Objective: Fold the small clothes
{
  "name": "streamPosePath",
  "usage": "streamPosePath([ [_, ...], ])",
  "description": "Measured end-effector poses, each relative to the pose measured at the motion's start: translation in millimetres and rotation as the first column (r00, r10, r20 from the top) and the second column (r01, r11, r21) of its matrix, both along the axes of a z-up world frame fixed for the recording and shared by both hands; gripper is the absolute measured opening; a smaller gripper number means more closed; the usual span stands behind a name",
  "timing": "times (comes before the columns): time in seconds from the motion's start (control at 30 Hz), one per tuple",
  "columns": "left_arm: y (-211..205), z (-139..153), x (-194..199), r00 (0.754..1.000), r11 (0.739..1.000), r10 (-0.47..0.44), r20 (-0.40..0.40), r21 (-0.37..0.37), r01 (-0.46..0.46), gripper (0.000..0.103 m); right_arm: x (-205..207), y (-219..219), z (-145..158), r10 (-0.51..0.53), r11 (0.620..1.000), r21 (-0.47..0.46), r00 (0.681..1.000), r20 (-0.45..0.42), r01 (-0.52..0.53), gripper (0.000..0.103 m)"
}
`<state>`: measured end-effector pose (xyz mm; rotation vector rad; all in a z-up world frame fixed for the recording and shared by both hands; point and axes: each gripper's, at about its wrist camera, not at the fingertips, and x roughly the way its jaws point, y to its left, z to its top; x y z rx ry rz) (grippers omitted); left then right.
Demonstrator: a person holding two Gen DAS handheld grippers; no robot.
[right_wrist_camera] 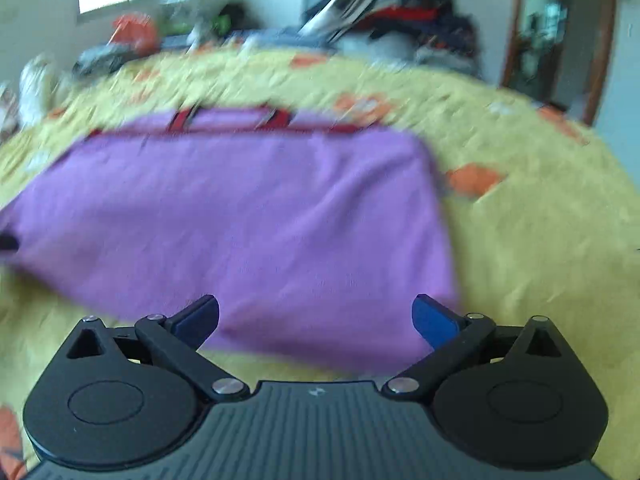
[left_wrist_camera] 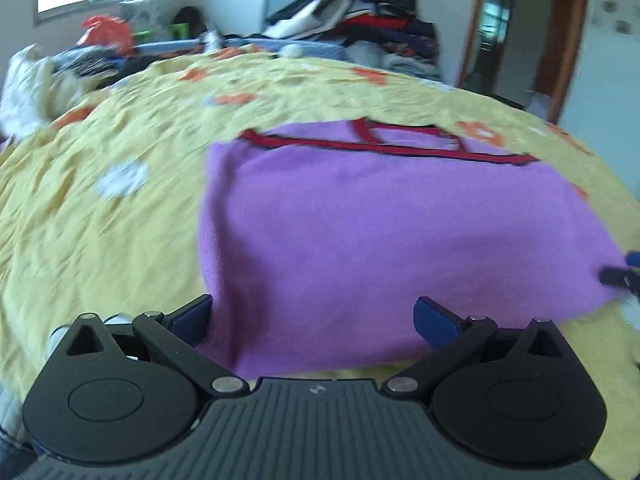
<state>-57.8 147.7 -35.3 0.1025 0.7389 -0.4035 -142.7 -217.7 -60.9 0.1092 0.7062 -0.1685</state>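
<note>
The left gripper [left_wrist_camera: 314,320] is showing a black body with a ribbed dark grey plate in the middle, bearing a small pale mark. Two round black housings are sitting at its sides, each with a shallow oval disc and a triangular cut-out above. Black link arms with silver screws are carrying dark blue fingers [left_wrist_camera: 436,322]. The right gripper [right_wrist_camera: 316,320] is showing the same build, with blue fingers [right_wrist_camera: 434,320].

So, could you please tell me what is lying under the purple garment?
The purple garment lies flat on a yellow bedsheet with orange and white flowers, which shows all around it. Whatever lies directly beneath the garment is covered and cannot be seen.
</note>
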Motion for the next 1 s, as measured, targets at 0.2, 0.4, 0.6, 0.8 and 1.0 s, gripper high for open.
streamPosePath([
  [0.2, 29, -7, 25, 0.993, 0.994, 0.112, -0.031, -0.015, -0.112, 0.103, -21, -68, -10, -0.049, 0.986, 0.158, 0.999, 0.004, 0.048, 0.103],
  [0.4, 42, -29, 32, 0.988, 0.988, 0.141, -0.068, 0.066, -0.137, 0.103, 2, -78, -11, -0.006, 0.982, 0.187, 1.0, 0.01, 0.004, 0.103],
  [0.6, 55, -20, 41, 0.978, 0.991, 0.117, -0.172, -0.051, -0.127, 0.103, 10, -90, -14, 0.137, 0.929, 0.341, 0.989, 0.055, -0.147, 0.103],
  [0.8, 53, -16, 98, 0.97, 0.989, 0.062, -0.234, -0.12, -0.092, 0.103, 48, -141, -21, 0.174, 0.851, 0.483, 0.978, 0.116, -0.209, 0.103],
  [1.0, 47, -14, 154, 0.948, 0.972, 0.017, -0.318, -0.218, -0.091, 0.101, 81, -156, -29, 0.229, 0.759, 0.601, 0.967, 0.113, -0.25, 0.055],
])
